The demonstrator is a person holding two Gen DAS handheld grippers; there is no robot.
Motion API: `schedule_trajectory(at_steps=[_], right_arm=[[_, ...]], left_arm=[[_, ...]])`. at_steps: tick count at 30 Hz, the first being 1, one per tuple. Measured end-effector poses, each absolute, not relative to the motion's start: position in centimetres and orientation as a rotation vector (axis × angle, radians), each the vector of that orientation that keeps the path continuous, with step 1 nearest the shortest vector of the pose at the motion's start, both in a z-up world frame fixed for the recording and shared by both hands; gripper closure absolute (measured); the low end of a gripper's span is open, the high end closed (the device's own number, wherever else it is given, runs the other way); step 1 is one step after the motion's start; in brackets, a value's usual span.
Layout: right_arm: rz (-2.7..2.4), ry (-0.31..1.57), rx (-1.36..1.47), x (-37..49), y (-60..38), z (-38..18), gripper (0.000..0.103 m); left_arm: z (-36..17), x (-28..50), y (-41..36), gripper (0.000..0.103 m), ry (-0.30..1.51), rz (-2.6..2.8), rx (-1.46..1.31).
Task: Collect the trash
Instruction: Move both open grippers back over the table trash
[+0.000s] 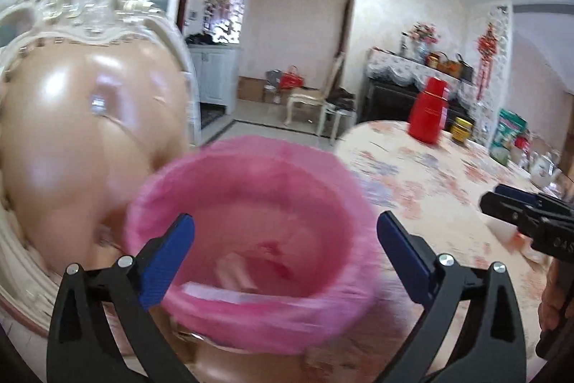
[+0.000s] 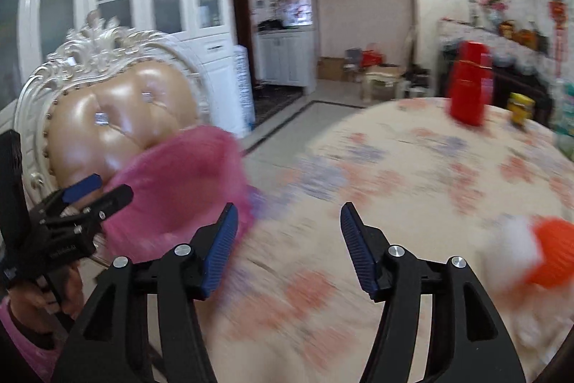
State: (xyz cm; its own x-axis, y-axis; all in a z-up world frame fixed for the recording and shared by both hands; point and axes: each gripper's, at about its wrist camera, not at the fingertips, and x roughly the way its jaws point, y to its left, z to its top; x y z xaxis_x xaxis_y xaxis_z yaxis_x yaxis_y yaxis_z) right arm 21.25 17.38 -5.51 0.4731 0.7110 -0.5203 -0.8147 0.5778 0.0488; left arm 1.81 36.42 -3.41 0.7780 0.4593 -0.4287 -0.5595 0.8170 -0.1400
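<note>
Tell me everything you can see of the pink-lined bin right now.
The round bin lined with a thin pink plastic bag sits beside the table edge, in front of the tan padded chair. The bag is folded over the rim, crinkled and translucent. Its mouth is open upward; pale scraps and something reddish lie inside, too blurred to identify. The left tongs hang open just above it, not touching. The bin's body under the liner is hidden.

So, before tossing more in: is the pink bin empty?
Not empty. The left wrist view looks into the pink bin; pale and reddish scraps lie at its bottom, too blurred to identify.
</note>
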Motion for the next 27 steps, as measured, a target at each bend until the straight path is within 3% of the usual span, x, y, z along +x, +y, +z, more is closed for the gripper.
schedule_trajectory(at_steps=[15, 27], right_arm=[[0.444, 0.618, -0.017, 25.4, -8.0, -9.0, 0.038], [0.215, 0.702, 0.058, 28.8, -19.1, -11.4, 0.038]], left_arm=[[-4.6, 13.4, 18.8, 0.005, 0.468, 0.157, -0.194], [-7.3, 22.0, 7.2, 0.005, 0.653, -0.056, -0.207]])
